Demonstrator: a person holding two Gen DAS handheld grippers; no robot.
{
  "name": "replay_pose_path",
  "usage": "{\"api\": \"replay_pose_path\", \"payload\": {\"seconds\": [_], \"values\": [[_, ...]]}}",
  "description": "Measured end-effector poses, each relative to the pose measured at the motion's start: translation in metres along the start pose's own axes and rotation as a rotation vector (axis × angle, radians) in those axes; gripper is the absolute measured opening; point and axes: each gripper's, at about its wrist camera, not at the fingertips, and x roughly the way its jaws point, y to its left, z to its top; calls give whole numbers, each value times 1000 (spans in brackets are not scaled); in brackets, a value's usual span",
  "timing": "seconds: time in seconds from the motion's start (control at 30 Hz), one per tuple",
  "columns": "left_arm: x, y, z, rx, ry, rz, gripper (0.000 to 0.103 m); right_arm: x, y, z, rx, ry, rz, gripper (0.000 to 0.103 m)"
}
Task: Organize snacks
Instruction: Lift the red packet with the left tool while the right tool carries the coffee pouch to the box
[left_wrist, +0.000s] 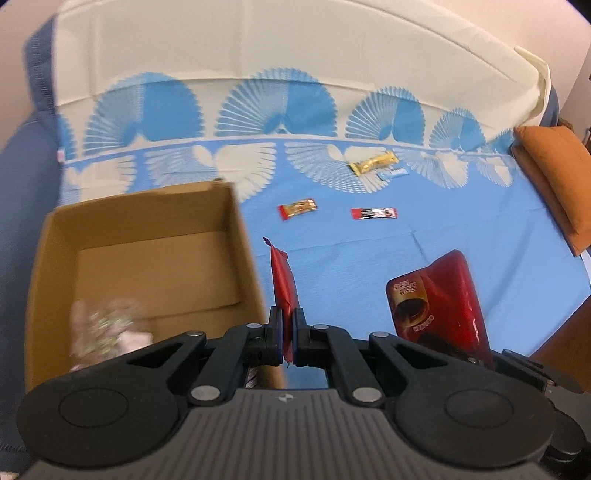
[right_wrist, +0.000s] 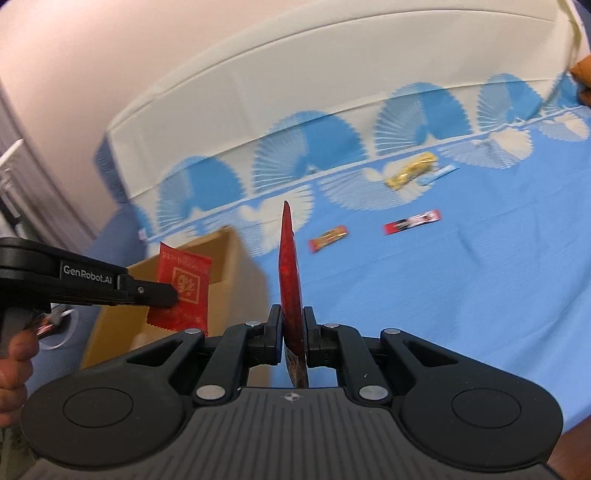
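A blue bedsheet (left_wrist: 369, 266) with white fan patterns fills the background. A small red packet (left_wrist: 282, 284) is clamped edge-on in the left gripper (left_wrist: 287, 334), beside the cardboard box (left_wrist: 147, 258). A larger red pouch (right_wrist: 291, 288) is clamped in the right gripper (right_wrist: 293, 339). Four small snacks are left on the sheet.

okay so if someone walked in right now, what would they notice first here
Both grippers hold red snack packets: the left gripper a small red packet beside the cardboard box, the right gripper a bigger red pouch. Beyond them, four small snacks, including a gold bar, lie loose on the blue sheet.
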Motion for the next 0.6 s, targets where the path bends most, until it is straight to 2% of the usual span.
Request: {"api": "replay_pose_path", "payload": {"seconds": [0.17, 0.3, 0.6], "values": [[-49, 35, -36, -39, -49, 40, 4, -17, 46, -19, -52, 19, 61, 11], [-74, 63, -58, -70, -66, 58, 4, -22, 77, -34, -88, 41, 95, 11], [-91, 110, -80, -145, -87, 84, 4, -19, 126, -46, -179, 80, 124, 11]]}}
